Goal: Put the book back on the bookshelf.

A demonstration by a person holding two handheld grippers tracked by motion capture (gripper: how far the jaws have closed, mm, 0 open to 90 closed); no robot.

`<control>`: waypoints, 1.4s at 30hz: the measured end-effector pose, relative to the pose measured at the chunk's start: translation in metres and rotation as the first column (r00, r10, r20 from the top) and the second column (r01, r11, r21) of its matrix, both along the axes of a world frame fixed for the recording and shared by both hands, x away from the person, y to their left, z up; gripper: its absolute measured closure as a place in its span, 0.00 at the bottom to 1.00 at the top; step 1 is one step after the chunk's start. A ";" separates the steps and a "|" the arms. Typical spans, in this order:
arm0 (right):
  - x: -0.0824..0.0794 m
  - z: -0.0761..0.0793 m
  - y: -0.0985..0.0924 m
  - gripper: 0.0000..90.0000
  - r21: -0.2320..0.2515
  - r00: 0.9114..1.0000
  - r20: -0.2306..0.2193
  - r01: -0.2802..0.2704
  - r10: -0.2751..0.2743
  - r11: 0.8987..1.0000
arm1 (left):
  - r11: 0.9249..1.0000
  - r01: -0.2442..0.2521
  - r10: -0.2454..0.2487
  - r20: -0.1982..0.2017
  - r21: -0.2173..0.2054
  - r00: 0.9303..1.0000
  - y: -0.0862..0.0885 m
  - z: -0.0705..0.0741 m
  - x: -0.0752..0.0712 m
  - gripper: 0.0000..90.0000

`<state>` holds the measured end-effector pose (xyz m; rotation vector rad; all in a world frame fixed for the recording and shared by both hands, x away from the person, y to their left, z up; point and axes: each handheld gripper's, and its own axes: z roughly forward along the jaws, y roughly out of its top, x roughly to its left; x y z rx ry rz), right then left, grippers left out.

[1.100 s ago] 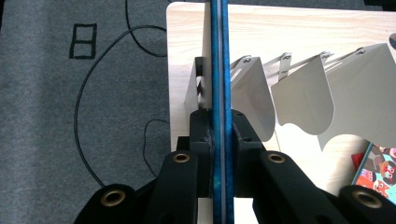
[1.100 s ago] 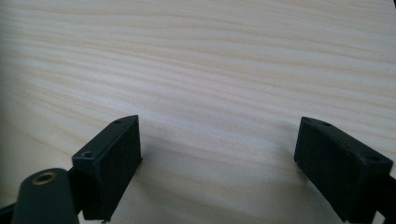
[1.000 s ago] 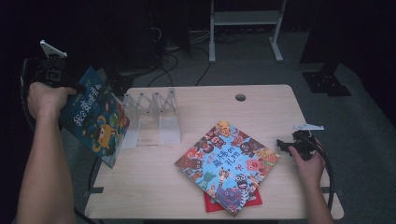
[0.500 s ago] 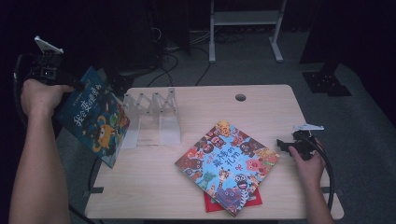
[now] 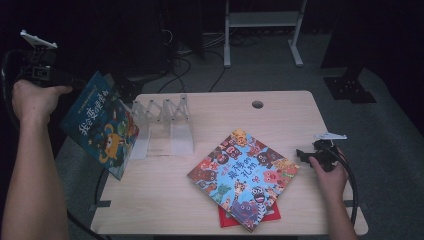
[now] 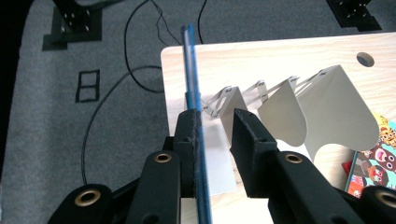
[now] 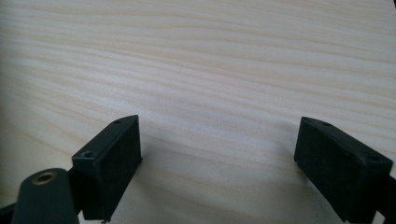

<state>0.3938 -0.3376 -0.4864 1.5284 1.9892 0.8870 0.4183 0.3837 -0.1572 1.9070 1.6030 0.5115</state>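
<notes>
Up off the table's left edge, the left gripper (image 5: 65, 82) — jaws just closing, a gap showing — carries the blue book (image 5: 102, 125) tilted.

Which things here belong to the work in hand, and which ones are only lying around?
In the job:
- blue book, raised at the left edge of the table
- white folding rack, standing beside it

Lying about, for now:
- colourful book, flat on the table
- red book, under the colourful one
- cables on the floor
</notes>
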 end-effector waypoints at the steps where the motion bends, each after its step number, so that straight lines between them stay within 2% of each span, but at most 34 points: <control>1: 0.000 0.000 0.000 0.15 0.000 1.000 0.000 0.000 0.000 1.000 | 1.000 0.000 0.000 0.000 0.000 1.000 0.000 0.000 0.000 0.83; 4: 0.000 0.000 0.000 0.15 0.000 1.000 0.000 0.000 0.000 1.000 | 0.999 0.045 -0.045 0.003 -0.003 0.999 -0.008 0.004 -0.004 0.90; 7: 0.000 0.000 0.000 0.15 0.000 1.000 0.000 0.000 0.000 1.000 | 0.998 0.067 -0.067 0.003 -0.001 0.998 -0.011 0.005 -0.005 0.99; 9: 0.000 0.000 0.000 0.15 0.001 1.000 0.000 0.000 0.000 1.000 | 0.995 0.101 -0.100 -0.002 0.012 0.995 -0.018 0.004 -0.007 1.00; 11: 0.000 0.000 0.000 0.15 0.000 1.000 0.000 0.000 0.000 1.000 | 0.994 0.107 -0.107 0.001 0.021 0.994 -0.021 0.004 -0.008 1.00; 12: 0.000 0.000 0.000 0.15 0.000 1.000 0.000 0.000 0.000 1.000 | 0.990 0.137 -0.137 0.005 0.035 0.991 -0.028 0.002 -0.011 1.00; 13: 0.000 0.000 0.000 0.15 0.000 1.000 0.000 0.000 0.000 1.000 | 0.990 0.137 -0.137 0.005 0.035 0.991 -0.028 0.002 -0.011 1.00; 14: 0.000 0.000 0.000 0.15 0.000 1.000 0.000 0.000 0.000 1.000 | 0.984 0.174 -0.174 0.001 0.047 0.985 -0.037 -0.001 -0.013 0.99; 15: 0.000 0.000 0.000 0.15 0.000 1.000 0.000 0.000 0.000 1.000 | 0.984 0.174 -0.174 0.001 0.047 0.985 -0.037 -0.001 -0.013 0.99; 16: 0.000 0.000 0.000 0.15 0.001 1.000 -0.001 0.000 0.000 1.000 | 0.976 0.211 -0.211 -0.005 0.056 0.978 -0.045 -0.004 -0.016 0.99; 17: 0.000 0.000 0.000 0.15 0.001 1.000 -0.001 0.000 0.000 1.000 | 0.976 0.211 -0.211 -0.005 0.056 0.978 -0.045 -0.004 -0.016 0.99; 19: 0.000 0.000 0.000 0.15 0.000 1.000 0.000 0.000 0.000 1.000 | 0.968 0.244 -0.244 -0.011 0.063 0.970 -0.052 -0.008 -0.018 0.99; 21: 0.000 0.000 0.000 0.15 0.000 1.000 0.000 0.000 0.000 1.000 | 0.956 0.286 -0.286 -0.018 0.058 0.958 -0.061 -0.015 -0.021 0.99; 22: 0.000 0.000 0.000 0.15 0.000 1.000 0.000 0.000 0.000 1.000 | 0.952 0.298 -0.298 -0.022 0.063 0.954 -0.065 -0.018 -0.021 0.99; 23: 0.000 0.000 0.000 0.15 0.000 1.000 0.000 0.000 0.000 1.000 | 0.952 0.298 -0.298 -0.022 0.063 0.954 -0.065 -0.018 -0.021 0.99; 24: 0.000 0.000 0.000 0.15 0.000 1.000 0.000 0.000 0.000 1.000 | 0.945 0.322 -0.321 -0.031 0.064 0.947 -0.071 -0.025 -0.023 0.98; 25: 0.000 0.000 0.000 0.15 0.000 1.000 0.000 0.000 0.000 1.000 | 0.945 0.322 -0.321 -0.031 0.064 0.947 -0.071 -0.025 -0.023 0.97; 26: 0.000 0.000 0.000 0.15 0.000 1.000 0.000 0.000 0.000 1.000 | 0.936 0.348 -0.346 -0.038 0.057 0.937 -0.079 -0.032 -0.024 0.97; 27: 0.000 0.000 0.000 0.15 0.000 1.000 0.000 0.000 0.000 1.000 | 0.936 0.348 -0.346 -0.038 0.057 0.937 -0.079 -0.032 -0.024 0.96; 28: 0.000 0.000 0.000 0.15 0.000 1.000 0.000 0.000 0.000 1.000 | 0.928 0.367 -0.364 -0.044 0.062 0.930 -0.085 -0.040 -0.026 0.96; 29: 0.000 0.000 0.000 0.15 0.000 1.000 0.000 0.000 0.000 1.000 | 0.928 0.367 -0.364 -0.044 0.062 0.930 -0.085 -0.040 -0.026 0.95; 30: 0.000 0.000 0.000 0.15 0.000 1.000 0.000 0.000 0.000 1.000 | 0.919 0.389 -0.387 -0.047 0.055 0.921 -0.091 -0.047 -0.028 0.94; 31: 0.000 0.000 0.000 0.15 0.000 1.000 0.000 0.000 0.000 1.000 | 0.915 0.401 -0.399 -0.053 0.051 0.916 -0.094 -0.052 -0.029 0.94; 32: 0.000 0.000 0.000 0.15 0.001 1.000 0.000 0.000 0.000 1.000 | 0.911 0.409 -0.406 -0.062 0.055 0.912 -0.097 -0.057 -0.029 0.94; 33: 0.000 0.000 0.000 0.15 0.000 1.000 0.000 0.000 0.000 1.000 | 0.911 0.409 -0.406 -0.062 0.055 0.912 -0.097 -0.057 -0.029 0.94; 34: 0.000 0.000 0.000 0.15 0.001 1.000 0.000 0.000 0.000 1.000 | 0.901 0.428 -0.424 -0.069 0.065 0.903 -0.102 -0.066 -0.031 0.94; 35: 0.000 0.000 0.000 0.15 0.001 1.000 0.000 0.000 0.000 1.000 | 0.901 0.428 -0.424 -0.069 0.065 0.903 -0.102 -0.066 -0.031 0.94; 36: 0.000 0.000 0.000 0.15 0.000 1.000 0.000 0.000 0.000 1.000 | 0.893 0.445 -0.440 -0.075 0.070 0.895 -0.107 -0.074 -0.033 0.93; 37: 0.000 0.000 0.000 0.15 0.000 1.000 0.000 0.000 0.000 1.000 | 0.889 0.453 -0.447 -0.080 0.069 0.891 -0.109 -0.078 -0.034 0.92; 38: 0.000 0.000 0.000 0.15 0.000 1.000 0.001 0.000 0.000 1.000 | 0.886 0.458 -0.453 -0.079 0.073 0.888 -0.111 -0.082 -0.036 0.91; 39: 0.000 0.000 0.000 0.15 0.000 1.000 0.000 0.000 0.000 1.000 | 0.886 0.458 -0.453 -0.079 0.073 0.888 -0.111 -0.082 -0.036 0.89; 40: 0.000 0.000 0.000 0.15 0.000 1.000 0.000 0.000 0.000 1.000 | 0.880 0.468 -0.462 -0.074 0.084 0.884 -0.115 -0.090 -0.038 0.87; 41: 0.000 0.000 0.000 0.15 0.000 1.000 0.000 0.000 0.000 1.000 | 0.880 0.468 -0.462 -0.074 0.084 0.884 -0.115 -0.090 -0.038 0.86; 42: 0.000 0.000 0.000 0.15 0.000 1.000 0.000 0.000 0.000 1.000 | 0.873 0.479 -0.474 -0.069 0.091 0.878 -0.117 -0.100 -0.040 0.83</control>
